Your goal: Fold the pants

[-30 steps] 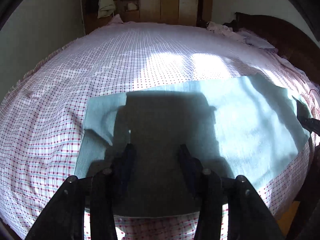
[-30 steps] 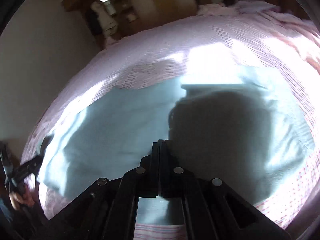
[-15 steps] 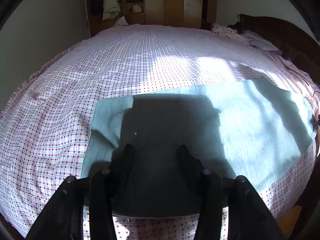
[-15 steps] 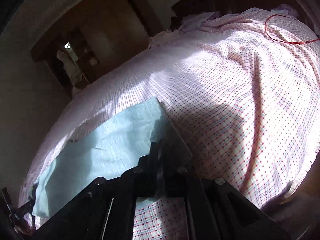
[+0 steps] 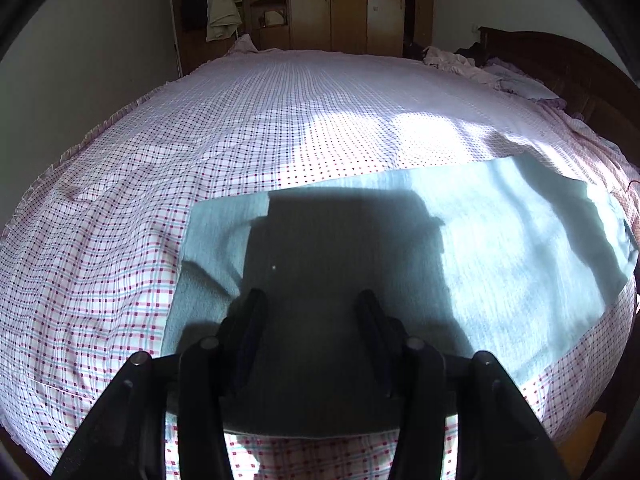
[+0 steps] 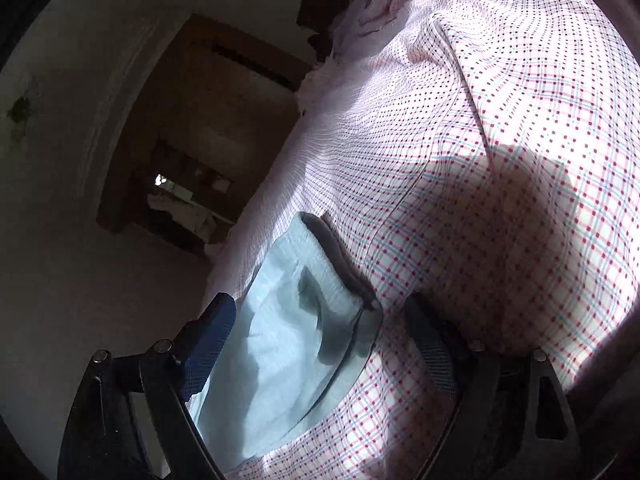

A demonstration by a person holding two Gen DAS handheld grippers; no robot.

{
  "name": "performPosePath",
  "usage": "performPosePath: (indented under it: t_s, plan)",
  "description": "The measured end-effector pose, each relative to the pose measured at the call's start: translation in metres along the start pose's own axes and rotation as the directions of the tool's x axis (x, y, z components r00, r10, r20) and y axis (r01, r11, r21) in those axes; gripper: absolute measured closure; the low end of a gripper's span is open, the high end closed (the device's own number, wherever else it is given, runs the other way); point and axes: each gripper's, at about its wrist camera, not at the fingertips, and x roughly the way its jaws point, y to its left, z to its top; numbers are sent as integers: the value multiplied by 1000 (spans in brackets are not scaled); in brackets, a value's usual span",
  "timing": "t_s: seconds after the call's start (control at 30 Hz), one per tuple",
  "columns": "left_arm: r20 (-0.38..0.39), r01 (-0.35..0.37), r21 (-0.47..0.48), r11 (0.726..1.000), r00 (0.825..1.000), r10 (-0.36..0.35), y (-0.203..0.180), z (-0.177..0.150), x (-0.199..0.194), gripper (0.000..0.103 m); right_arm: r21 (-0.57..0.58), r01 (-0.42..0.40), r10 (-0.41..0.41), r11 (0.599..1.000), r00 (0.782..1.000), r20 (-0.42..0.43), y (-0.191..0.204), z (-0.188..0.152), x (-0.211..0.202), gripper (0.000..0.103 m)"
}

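Note:
The pale blue pants (image 5: 500,248) lie flat across the near part of the bed, long side running left to right. My left gripper (image 5: 310,300) is open and empty, hovering just above the pants' left half, its shadow on the cloth. In the right wrist view the pants' right end (image 6: 280,344) with its gathered band lies on the checked sheet. My right gripper (image 6: 320,312) is open and empty, fingers either side of that end's corner, just above it.
The bed (image 5: 280,120) has a pink and white checked sheet. Crumpled clothes (image 5: 460,64) lie at its far right by the dark headboard (image 5: 560,64). A wooden wardrobe (image 5: 340,4) stands beyond the bed. The bed's near edge is right below the pants.
My right gripper has opened and let go of the pants, and swung right to the pants' end. The pants now lie flatter. My left gripper has barely moved.

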Motion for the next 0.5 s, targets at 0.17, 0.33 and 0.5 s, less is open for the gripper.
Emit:
performPosePath:
  t_s: [0.17,0.33,0.5]
  plan:
    - [-1,0,0,1000,1000,0,0,0,0,52,62,-116,115,991,993,10,-9,-5,-3,21]
    - [-1,0,-1,1000,1000,0,0,0,0,52,15,-128,129,992,987,-93,6,-34,8,22]
    - [0,0,2,1000,1000,0,1,0,0,52,-3,-156,156,988,988,-20,6,-9,24,22]
